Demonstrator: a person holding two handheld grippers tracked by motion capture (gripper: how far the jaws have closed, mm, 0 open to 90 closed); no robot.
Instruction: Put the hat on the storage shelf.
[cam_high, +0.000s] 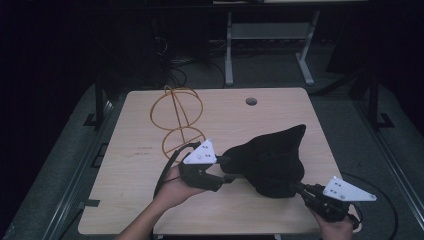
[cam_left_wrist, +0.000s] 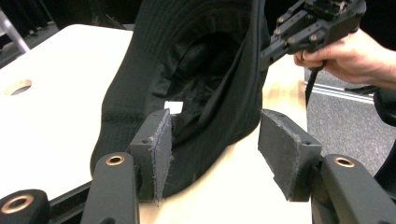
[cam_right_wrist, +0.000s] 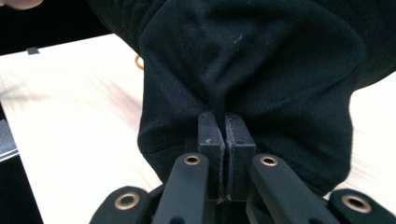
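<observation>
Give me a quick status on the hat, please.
Right hand-held gripper shut on black hat. Left hand-held gripper open at its brim. Wire stand stands apart.

A lab: bare test table (cam_high: 150, 210), floor cables (cam_high: 175, 70).

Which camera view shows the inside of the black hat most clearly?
The left gripper view: the black hat opens toward it, showing lining and a white label. The high view gives its outer shape; the right gripper view shows pinched outer fabric.
</observation>
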